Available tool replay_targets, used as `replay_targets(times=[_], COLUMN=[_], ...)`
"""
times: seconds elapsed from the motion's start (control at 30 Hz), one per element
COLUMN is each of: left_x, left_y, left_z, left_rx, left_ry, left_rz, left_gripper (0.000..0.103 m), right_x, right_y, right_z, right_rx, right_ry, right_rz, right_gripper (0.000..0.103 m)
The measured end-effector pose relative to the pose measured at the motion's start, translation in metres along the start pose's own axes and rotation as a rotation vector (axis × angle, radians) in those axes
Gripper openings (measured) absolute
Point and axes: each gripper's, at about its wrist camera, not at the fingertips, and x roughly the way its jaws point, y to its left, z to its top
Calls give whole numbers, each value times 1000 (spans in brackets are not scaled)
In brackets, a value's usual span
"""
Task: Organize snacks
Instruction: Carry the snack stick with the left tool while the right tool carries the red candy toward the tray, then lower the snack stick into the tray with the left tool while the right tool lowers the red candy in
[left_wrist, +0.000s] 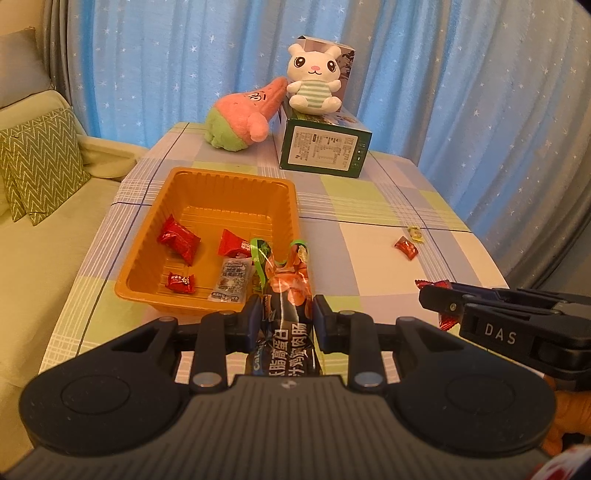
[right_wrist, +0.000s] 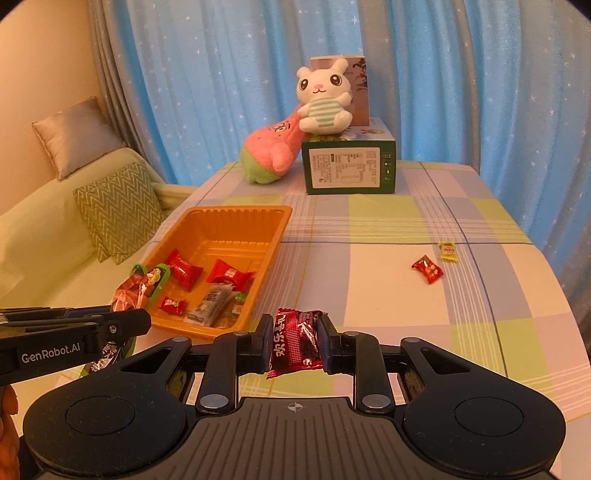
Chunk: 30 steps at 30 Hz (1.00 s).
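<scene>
The right gripper (right_wrist: 294, 341) clamps a red snack packet (right_wrist: 294, 343) between its fingers (right_wrist: 266, 341) above the checked desk (right_wrist: 388, 295), just beside the orange tray (right_wrist: 236, 214) holding red candies (right_wrist: 184, 272).

Lit warmly and evenly, daylight glowing through the blue curtain (left_wrist: 443, 92). Bent strongly by fisheye toward the corners, darkened there. Slightly soft below the curtain; glare, perhaps, on shiny wrappers.

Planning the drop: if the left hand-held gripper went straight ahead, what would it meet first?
Probably the orange tray: the left hand-held gripper, shut on a sausage packet, points at its near right corner.
</scene>
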Motion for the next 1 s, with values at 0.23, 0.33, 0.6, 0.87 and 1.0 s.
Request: replay_targets(times=[0.23,0.33,0.6,0.87,1.0], left_x=[-4,-5,-6,-1,4], left_y=[3,5,14,24,29], left_z=[2,3,6,11,13], left_rx=[-1,-4,-11,-18,-18], left_ry=[-5,-7,-9,-8,-4], left_rz=[6,10,26,42,48], left_gripper=[26,26,26,26,26], right_x=[2,4,12,24,31], right_y=[5,7,14,23,26], right_z=[1,2,3,7,9], right_rx=[-2,-4,-13,-26,-28], right_ry=[0,1,8,17,23], right_rz=[5,10,24,39,46], right_gripper=[26,26,26,26,26])
